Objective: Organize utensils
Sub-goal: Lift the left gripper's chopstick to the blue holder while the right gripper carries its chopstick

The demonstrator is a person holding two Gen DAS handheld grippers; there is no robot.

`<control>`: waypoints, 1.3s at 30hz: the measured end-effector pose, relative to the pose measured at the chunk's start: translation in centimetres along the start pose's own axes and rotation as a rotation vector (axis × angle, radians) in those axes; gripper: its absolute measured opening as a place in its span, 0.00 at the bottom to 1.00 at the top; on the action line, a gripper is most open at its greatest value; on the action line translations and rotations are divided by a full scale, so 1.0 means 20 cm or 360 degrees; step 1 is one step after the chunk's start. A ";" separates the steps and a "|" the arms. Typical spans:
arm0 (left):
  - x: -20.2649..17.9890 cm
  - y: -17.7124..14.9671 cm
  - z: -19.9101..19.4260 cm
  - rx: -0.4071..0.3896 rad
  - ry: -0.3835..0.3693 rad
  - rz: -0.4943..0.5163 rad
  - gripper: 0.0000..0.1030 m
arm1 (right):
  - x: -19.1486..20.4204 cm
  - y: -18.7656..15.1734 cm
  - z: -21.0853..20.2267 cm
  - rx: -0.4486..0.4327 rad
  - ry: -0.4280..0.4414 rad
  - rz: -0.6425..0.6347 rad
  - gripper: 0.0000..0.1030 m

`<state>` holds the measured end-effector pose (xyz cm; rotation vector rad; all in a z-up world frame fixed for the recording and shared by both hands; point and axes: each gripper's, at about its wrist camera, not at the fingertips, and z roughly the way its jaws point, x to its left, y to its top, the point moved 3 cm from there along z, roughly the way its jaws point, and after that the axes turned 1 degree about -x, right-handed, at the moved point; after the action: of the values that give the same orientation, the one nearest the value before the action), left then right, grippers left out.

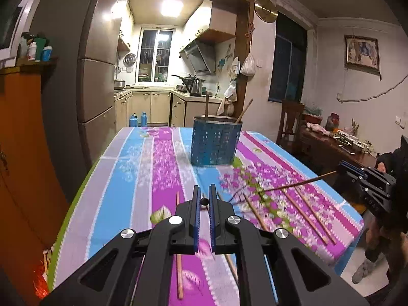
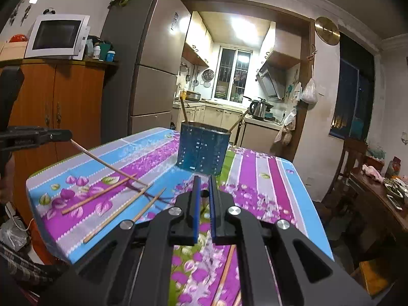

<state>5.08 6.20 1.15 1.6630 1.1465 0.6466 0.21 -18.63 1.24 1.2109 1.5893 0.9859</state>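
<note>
With both jaws clamped on one chopstick each, left gripper (image 1: 203, 201) and right gripper (image 2: 203, 190), I steer tips-down into the holder (image 1: 215, 142) at 12 o'clock.

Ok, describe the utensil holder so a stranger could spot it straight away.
Find the striped floral tablecloth. At its far end, toward the kitchen, stands the blue perforated holder. It's the only upright container, with two wooden sticks poking out; the loose chopsticks lie flat.
</note>
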 end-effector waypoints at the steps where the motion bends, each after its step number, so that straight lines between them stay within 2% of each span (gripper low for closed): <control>1: 0.00 0.03 0.00 -0.0003 0.0000 -0.0002 0.07 | -0.01 0.02 0.01 0.0000 0.0004 -0.0007 0.04; 7: 0.06 0.22 0.04 -0.0055 0.0039 0.0017 0.07 | -0.06 0.09 0.08 0.0003 0.0035 -0.0017 0.05; 11: 0.07 0.30 0.06 -0.0031 -0.0033 -0.0026 0.07 | -0.10 0.15 0.12 0.0021 0.0064 -0.0001 0.05; 18: 0.06 0.43 0.10 0.0038 -0.0104 0.0011 0.07 | -0.15 0.28 0.20 0.0057 0.0134 0.0028 0.05; 21: 0.05 0.47 0.11 0.0031 -0.0085 0.0046 0.07 | -0.16 0.33 0.22 0.0050 0.0143 0.0027 0.05; 28: 0.07 0.55 0.12 0.0032 -0.0131 0.0007 0.07 | -0.18 0.42 0.24 0.0023 0.0157 0.0016 0.05; 33: 0.07 0.60 0.14 0.0046 -0.0121 0.0031 0.07 | -0.19 0.46 0.23 0.0016 0.0160 0.0020 0.05; 39: 0.07 0.78 0.11 -0.0019 -0.0078 0.0075 0.07 | -0.24 0.57 0.22 -0.0024 0.0143 0.0019 0.05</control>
<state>13.48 5.36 14.47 1.6908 1.0694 0.6380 8.16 -20.53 11.43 1.1818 1.6431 1.0715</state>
